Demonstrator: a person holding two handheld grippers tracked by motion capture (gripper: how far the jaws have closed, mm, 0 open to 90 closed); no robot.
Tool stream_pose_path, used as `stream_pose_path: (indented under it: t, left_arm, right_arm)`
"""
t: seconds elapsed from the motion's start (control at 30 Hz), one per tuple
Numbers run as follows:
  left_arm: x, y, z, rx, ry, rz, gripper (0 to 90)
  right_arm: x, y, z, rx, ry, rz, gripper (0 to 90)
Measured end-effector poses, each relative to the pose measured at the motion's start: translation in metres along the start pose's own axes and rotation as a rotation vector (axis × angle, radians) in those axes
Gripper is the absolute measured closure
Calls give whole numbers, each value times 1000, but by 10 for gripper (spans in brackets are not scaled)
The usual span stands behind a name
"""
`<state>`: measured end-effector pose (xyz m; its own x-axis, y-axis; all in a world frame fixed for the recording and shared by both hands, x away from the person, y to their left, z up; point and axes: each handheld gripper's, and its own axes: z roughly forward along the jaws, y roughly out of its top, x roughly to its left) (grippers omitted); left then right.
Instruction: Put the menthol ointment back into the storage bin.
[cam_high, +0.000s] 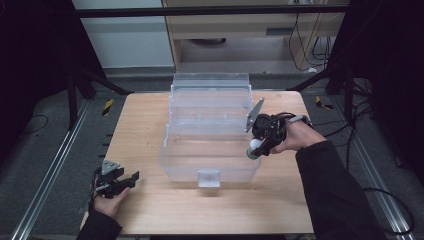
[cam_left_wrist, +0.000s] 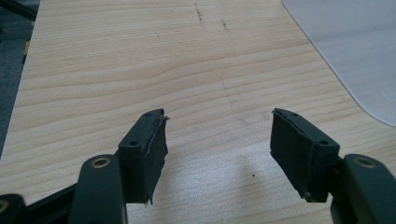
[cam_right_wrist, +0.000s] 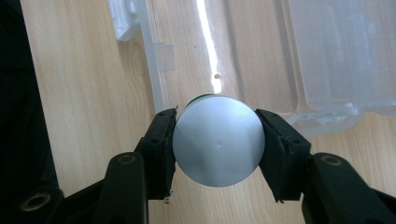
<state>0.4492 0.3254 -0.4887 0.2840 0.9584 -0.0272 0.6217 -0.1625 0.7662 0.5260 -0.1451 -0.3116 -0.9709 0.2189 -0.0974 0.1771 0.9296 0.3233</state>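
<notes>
2 grippers — right gripper (cam_high: 258, 146) clamps a white-capped bottle (cam_right_wrist: 218, 140); left gripper (cam_high: 125, 181) rests low, fingers spread.

Light wood-grain worktop (cam_high: 150, 210), rectangular, pale laminate, with a few faint dark scuff marks toward the far left part. Clear plastic box (cam_high: 210, 150) sits directly on it — centre, slightly toward the far edge, lid tilted open at the back, small latch tab facing the near edge. Box wall is see-through, grain visible through it. In the left gripper view a corner of the box shows top right on bare wood. Worktop stands on grey carpet floor (cam_high: 40, 150) — metal rails run along both sides.
</notes>
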Motion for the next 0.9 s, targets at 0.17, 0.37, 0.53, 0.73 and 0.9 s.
stream_pose_path:
  t: [0.17, 0.37, 0.53, 0.73, 0.9]
  left_arm:
    - [0, 0, 0, 1, -1, 1, 356]
    - [0, 0, 0, 0, -1, 2, 356]
    - [0, 0, 0, -1, -1, 1, 356]
    - [0, 0, 0, -2, -1, 2, 356]
    - [0, 0, 0, -1, -1, 3, 356]
  right_arm:
    - [-2, 3, 7, 5, 2, -11, 505]
    - [-3, 6, 17, 16, 0, -30, 505]
    - [-5, 8, 22, 19, 1, -35, 505]
    - [-6, 9, 31, 35, 5, -29, 505]
    - [-7, 6, 37, 43, 11, -38, 504]
